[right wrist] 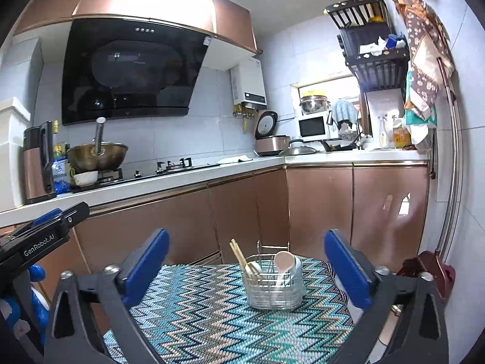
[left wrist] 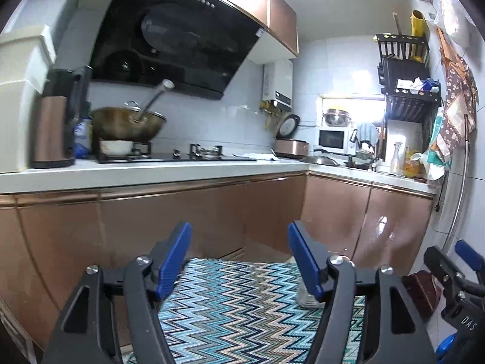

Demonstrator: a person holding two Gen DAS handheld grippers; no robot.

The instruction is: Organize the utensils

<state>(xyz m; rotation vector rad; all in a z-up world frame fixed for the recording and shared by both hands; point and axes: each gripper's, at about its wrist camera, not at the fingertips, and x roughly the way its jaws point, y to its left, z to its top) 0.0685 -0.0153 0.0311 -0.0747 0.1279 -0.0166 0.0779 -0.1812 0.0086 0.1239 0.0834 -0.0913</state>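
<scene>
**Both grippers stand empty over the zigzag cloth, utensil caddy already loaded**

I hold the rig level over a table covered by a zigzag cloth (right wrist: pixel 212 318), which fills the lower centre of the right wrist view, with the copper-fronted kitchen cabinets (right wrist: pixel 318 206) behind it. Just right of centre on the cloth sits the wire caddy (right wrist: pixel 272 288), and in it I see wooden chopsticks (right wrist: pixel 238 253) leaning to the upper left and a pale spoon (right wrist: pixel 284 262) standing bowl-up. I see no loose utensil on the cloth, so I judge the sorting is near done or done.

The risk I see is the caddy itself: it looks light and top-heavy, with its tall contents leaning, so a careless sweep of either arm across the lower centre could tip it or flick the chopsticks out. It also sits near the cloth's far edge.

The right gripper (right wrist: pixel 245 261) stands as wide as it goes, blue pads well apart, holding and touching nothing. The left gripper (left wrist: pixel 239 257), seen in its own view at lower centre, is also open, a little narrower, and empty; only cloth shows between its pads.
</scene>
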